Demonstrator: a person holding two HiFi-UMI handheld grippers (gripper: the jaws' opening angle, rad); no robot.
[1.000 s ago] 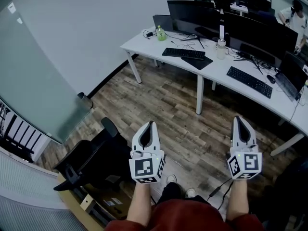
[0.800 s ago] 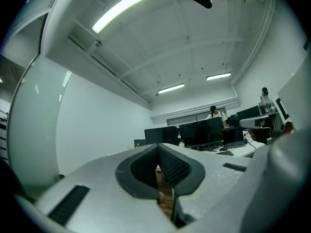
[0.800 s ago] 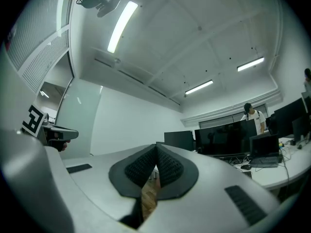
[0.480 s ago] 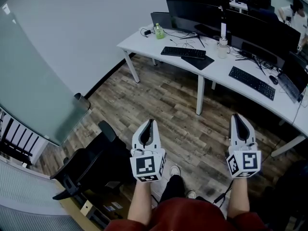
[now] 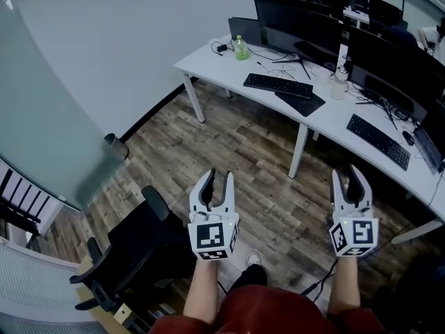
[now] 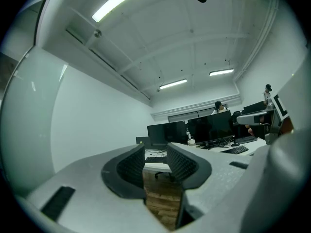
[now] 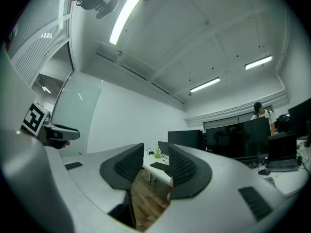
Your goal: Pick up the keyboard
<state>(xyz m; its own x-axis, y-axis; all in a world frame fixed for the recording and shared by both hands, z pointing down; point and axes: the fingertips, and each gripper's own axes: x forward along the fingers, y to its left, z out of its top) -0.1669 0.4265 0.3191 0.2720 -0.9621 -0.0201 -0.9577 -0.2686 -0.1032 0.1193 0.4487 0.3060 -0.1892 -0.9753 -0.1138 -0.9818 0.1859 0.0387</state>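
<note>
Plainly, the flat black keyboard [image 5: 278, 85] lay on the long white desk [image 5: 203, 61], well ahead of both tongs and roughly between their lines. Its long axis ran along the desk's front edge, across the way they pointed. The left gripper [image 5: 217, 178] and the right gripper [image 5: 347, 175] hung over the wooden floor [image 5: 243, 145], well apart from it, neither clearly nearer. Both pairs of jaws had just been opening and stood apart with nothing between them. A second black keyboard [image 5: 379, 140] lay further right, closer to the right gripper; which one was meant could not be told.
</note>
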